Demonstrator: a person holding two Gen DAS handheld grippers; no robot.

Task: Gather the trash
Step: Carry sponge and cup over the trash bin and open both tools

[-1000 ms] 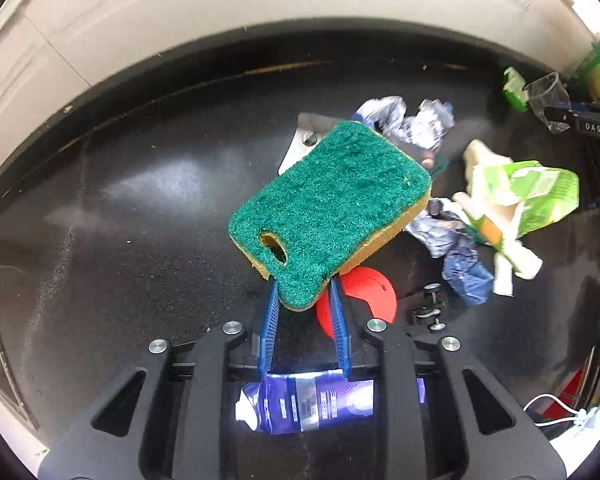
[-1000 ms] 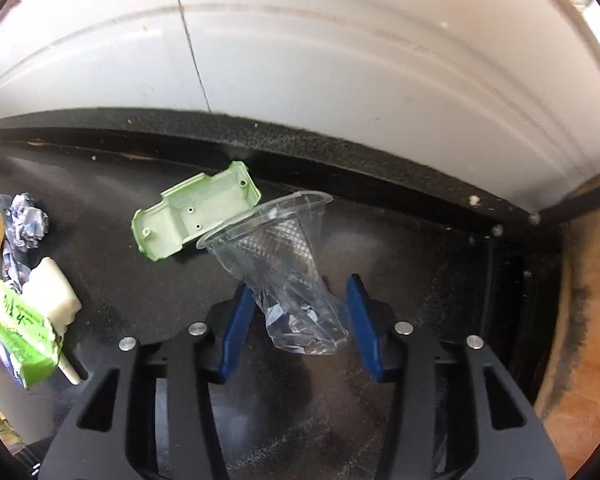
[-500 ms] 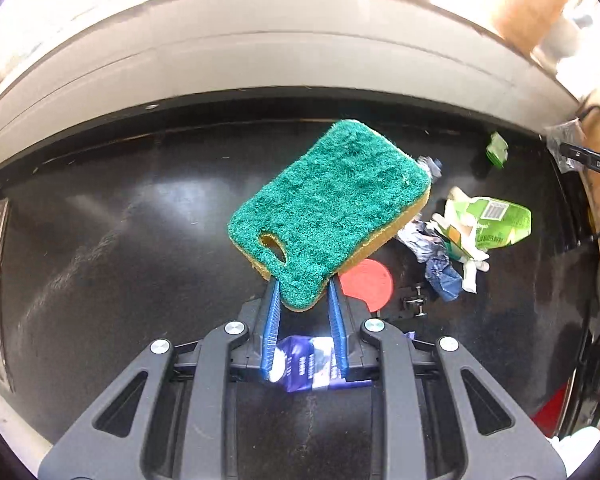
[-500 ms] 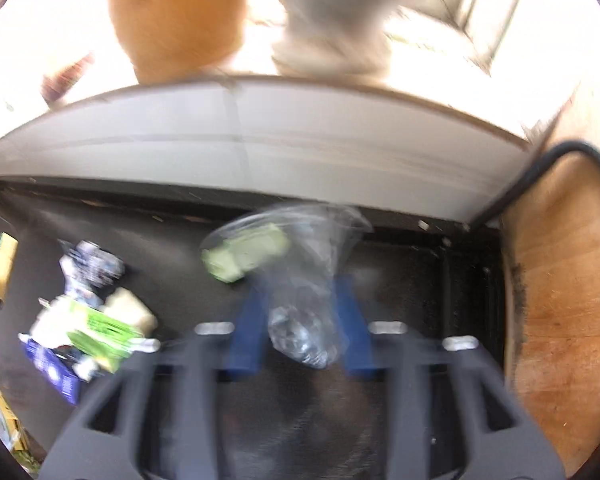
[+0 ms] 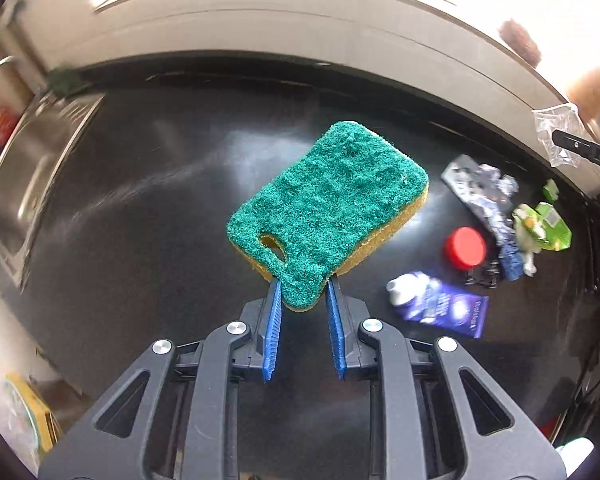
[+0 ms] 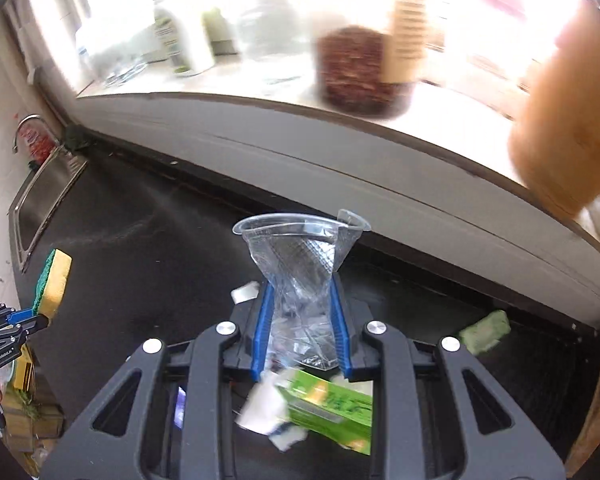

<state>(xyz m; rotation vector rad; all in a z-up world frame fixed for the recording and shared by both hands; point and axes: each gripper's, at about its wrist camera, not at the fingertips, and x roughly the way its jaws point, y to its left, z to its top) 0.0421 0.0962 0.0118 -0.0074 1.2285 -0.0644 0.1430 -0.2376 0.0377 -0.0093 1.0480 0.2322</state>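
So the left gripper [image 5: 302, 286] is pinching one corner of the sponge [image 5: 328, 208] (green scrubby side up, yellow underneath), holding it in the air above the black counter [image 5: 148, 216]. The right gripper [image 6: 300, 300] is squeezing a crumpled clear plastic cup [image 6: 300, 264], rim pointing away. Other trash is sitting on the counter: a red lid [image 5: 465, 247], a purple wrapper [image 5: 440, 308], a green carton [image 6: 328, 404]. The sink [image 5: 16, 184] is lying off to the left.
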